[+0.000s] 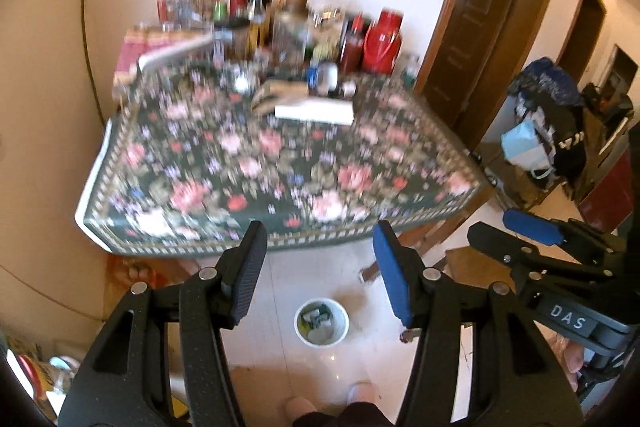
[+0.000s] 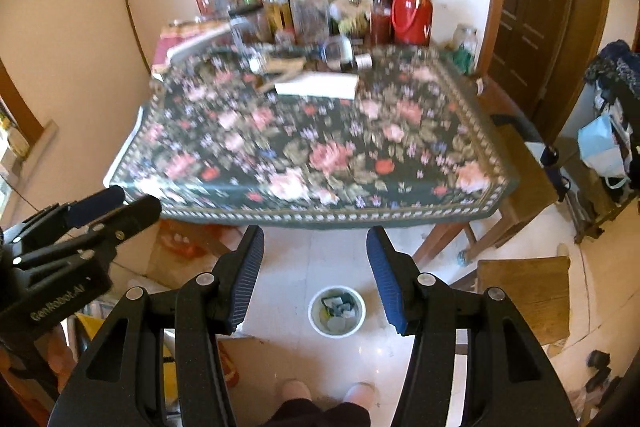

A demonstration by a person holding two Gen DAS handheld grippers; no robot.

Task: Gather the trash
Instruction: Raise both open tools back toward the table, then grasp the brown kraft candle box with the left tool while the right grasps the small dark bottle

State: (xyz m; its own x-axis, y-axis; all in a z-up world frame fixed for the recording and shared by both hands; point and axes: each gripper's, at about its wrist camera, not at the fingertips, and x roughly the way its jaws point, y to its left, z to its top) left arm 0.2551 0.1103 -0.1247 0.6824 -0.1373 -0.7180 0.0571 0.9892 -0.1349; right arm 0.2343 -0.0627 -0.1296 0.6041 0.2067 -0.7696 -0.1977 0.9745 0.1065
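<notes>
- The left gripper (image 1: 320, 267) has its jaws apart with nothing between them; past them lie only the pale tiled floor and the near edge of the table in its dark floral tablecloth (image 1: 280, 163).
- The right gripper (image 2: 316, 267) is the same: jaws apart and empty, tilted down toward the floor in front of the table's near edge.
- The small round white bin (image 1: 321, 323) stands on the floor just off the table's near edge, in front of the person's pale slippers (image 1: 298, 407), with scraps already lying inside.
- Likely trash still on the table: a flat white box (image 1: 315, 111) lying near the middle toward the far edge, with crumpled brownish paper (image 1: 280, 91) just behind it. Whether either is trash is my guess.
- Risk: the far edge is packed with glass bottles, jars and a red thermos jug (image 1: 382, 43). A reach for the paper could knock one over, since it lies right against that clutter.
- Risk: both views are blurred, so small scraps on the busy floral pattern could be missed.
- Risk: the wide flat box may slip from a narrow pinch.
- Only the right wrist view shows the wooden stool (image 2: 524, 291) off the table's right corner and a window ledge at the left.
- Only the left wrist view shows a second doorway further right.
</notes>
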